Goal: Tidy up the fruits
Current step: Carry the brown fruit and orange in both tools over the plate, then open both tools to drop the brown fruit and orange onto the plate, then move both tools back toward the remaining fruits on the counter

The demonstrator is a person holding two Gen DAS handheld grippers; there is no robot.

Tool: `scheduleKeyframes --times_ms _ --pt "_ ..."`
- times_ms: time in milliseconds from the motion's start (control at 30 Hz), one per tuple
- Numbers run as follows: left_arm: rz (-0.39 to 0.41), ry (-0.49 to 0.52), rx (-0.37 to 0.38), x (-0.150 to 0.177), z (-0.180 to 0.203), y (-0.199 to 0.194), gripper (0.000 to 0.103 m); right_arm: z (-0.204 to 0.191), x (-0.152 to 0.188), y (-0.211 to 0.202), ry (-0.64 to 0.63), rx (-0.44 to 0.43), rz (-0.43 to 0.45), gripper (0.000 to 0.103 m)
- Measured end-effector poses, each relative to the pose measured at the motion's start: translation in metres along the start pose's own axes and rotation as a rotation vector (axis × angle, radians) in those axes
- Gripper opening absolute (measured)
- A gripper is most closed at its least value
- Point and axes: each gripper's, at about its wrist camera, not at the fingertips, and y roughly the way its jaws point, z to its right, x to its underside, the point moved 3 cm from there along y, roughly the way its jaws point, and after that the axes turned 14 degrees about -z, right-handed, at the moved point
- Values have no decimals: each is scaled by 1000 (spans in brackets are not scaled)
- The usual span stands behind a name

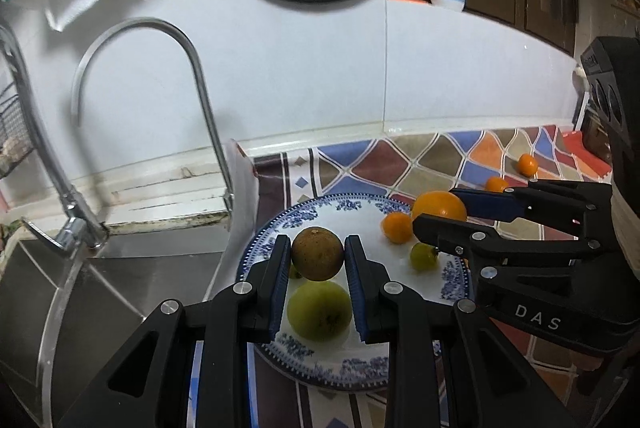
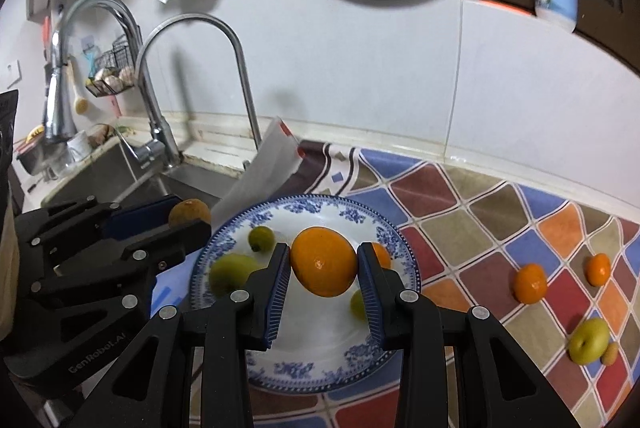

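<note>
Orange and smooth, the large orange (image 2: 323,262) is clamped between the two blue-padded fingers of the right gripper (image 2: 324,282); we read its long axis as running across the jaws, roughly 10 to 4 o'clock in the right wrist view, with a small dimple facing the camera. It hangs above the blue-and-white plate (image 2: 362,360), clear of the white centre. We see the left gripper (image 1: 317,260) closed likewise on a brown round fruit (image 1: 317,253), whose stem scar points up toward 12 o'clock; this fruit is near-spherical, so no long axis can be told. Both pairs of tongs are parted only as far as the fruit each grips, pads touching its sides. On the plate below the left gripper lies a green fruit (image 1: 319,310); a small green fruit (image 1: 423,256) sits at 3 o'clock of it, and a small orange (image 1: 397,227) at 2 o'clock. On the patterned mat (image 2: 480,211), well apart from the plate at 3 to 4 o'clock, lie two tangerines (image 2: 530,284) and a green apple (image 2: 589,340).
</note>
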Motion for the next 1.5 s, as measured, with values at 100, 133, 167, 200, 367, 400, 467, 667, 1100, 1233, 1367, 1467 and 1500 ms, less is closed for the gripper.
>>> scheduleKeyframes --times_ms 100,133,167,200,367,400,467,667,1100,1233,1367,1467,1500 --pt "-25 16 13 -3 0 16 28 5 -2 14 4 -5 -26 35" --pt "-31 19 17 -4 1 20 28 6 -2 18 7 -6 -33 35" --pt "-37 21 19 -4 0 23 28 8 -2 23 9 -7 -40 35" --pt "-44 23 23 -5 0 27 28 9 -3 27 12 -8 -48 35" --pt "-77 25 37 -6 -1 43 28 13 -3 42 26 -21 -71 35" --pt "-82 27 42 -5 -1 46 28 13 -3 44 28 -21 -75 35" --pt "-94 29 48 -5 0 50 28 14 -3 48 27 -22 -82 35" --pt "-113 27 60 -4 1 55 30 15 -3 53 27 -20 -93 35" --pt "-86 -18 0 6 1 26 41 15 4 31 37 -7 -65 43" --pt "-70 -43 -13 10 5 10 48 17 9 14 43 6 -43 43" --pt "-48 -69 -13 13 12 -8 60 20 16 -6 57 16 -20 44" --pt "-35 -77 -17 16 19 -22 71 22 22 -23 63 25 5 49" --pt "-30 -78 -20 17 22 -26 75 22 24 -29 62 31 16 50"
